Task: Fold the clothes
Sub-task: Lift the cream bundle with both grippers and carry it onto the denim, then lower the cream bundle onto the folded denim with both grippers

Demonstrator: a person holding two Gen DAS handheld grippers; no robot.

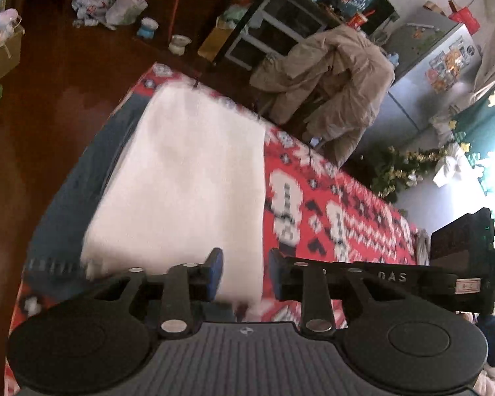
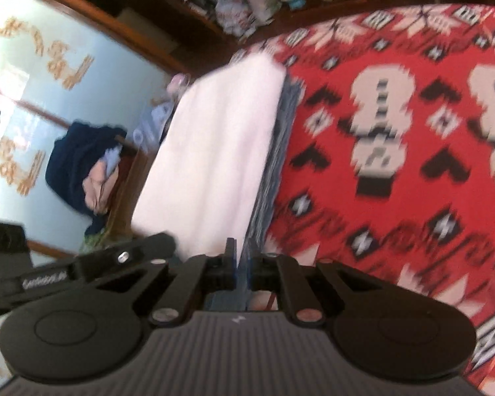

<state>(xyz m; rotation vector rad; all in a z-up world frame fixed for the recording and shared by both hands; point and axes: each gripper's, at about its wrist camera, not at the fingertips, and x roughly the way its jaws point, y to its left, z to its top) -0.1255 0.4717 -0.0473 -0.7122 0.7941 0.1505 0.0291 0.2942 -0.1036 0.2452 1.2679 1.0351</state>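
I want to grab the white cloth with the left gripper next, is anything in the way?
Nothing visible blocks it. The left gripper is open right above the near edge of the white cloth, which lies on top of the jeans.

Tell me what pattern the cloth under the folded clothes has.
The cloth is red with a white and black geometric knit-style pattern, clearest in the right wrist view.
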